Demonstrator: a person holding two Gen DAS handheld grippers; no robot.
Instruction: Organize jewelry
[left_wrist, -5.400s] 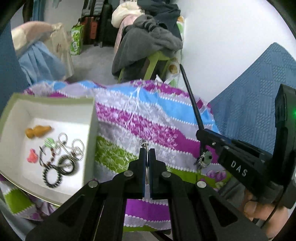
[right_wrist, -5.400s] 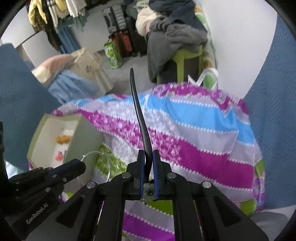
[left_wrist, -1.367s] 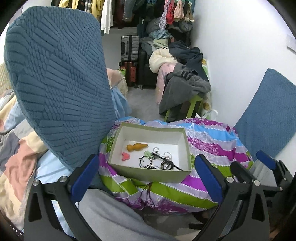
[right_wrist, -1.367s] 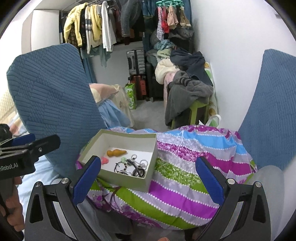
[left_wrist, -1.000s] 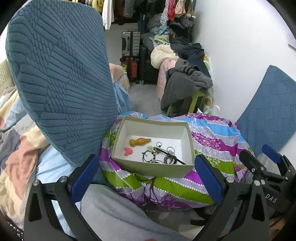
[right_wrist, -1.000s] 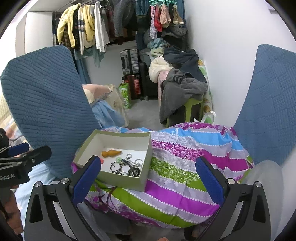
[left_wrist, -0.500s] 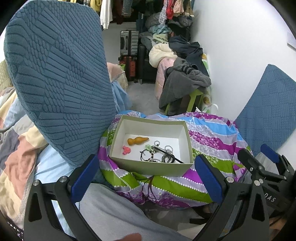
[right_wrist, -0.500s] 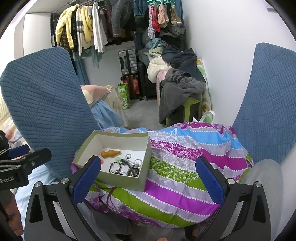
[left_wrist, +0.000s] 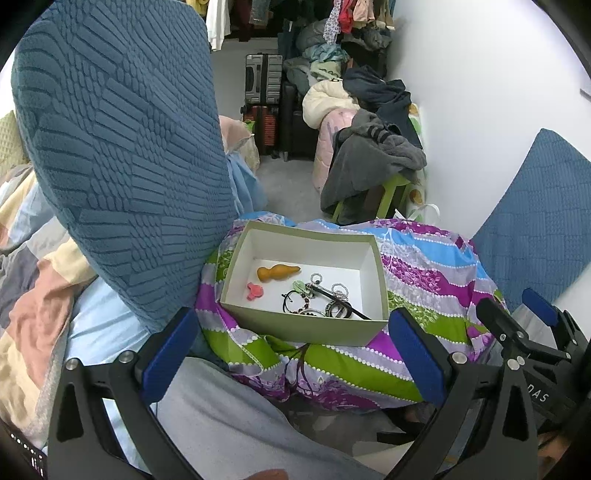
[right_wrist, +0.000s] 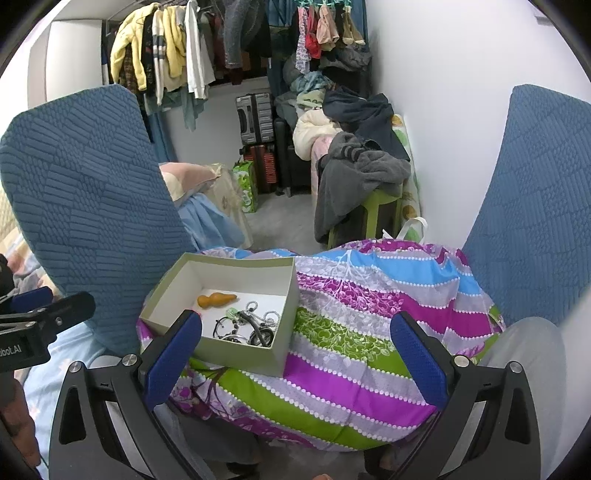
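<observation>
Jewelry (left_wrist: 317, 301) lay heaped in the box (left_wrist: 306, 328) at mid-frame (seemingly all gathered). Left gripper (left_wrist: 295, 354) and right gripper (right_wrist: 295, 354) hung back, fingers wide apart, empty. Judged done; next, perhaps untangling.

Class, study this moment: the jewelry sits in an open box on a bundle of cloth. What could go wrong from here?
1. The box rests on a soft, rounded striped bundle; a nudge might tip it.
2. The black stick lies across the tangled jewelry; lifting one piece may drag out others.
</observation>
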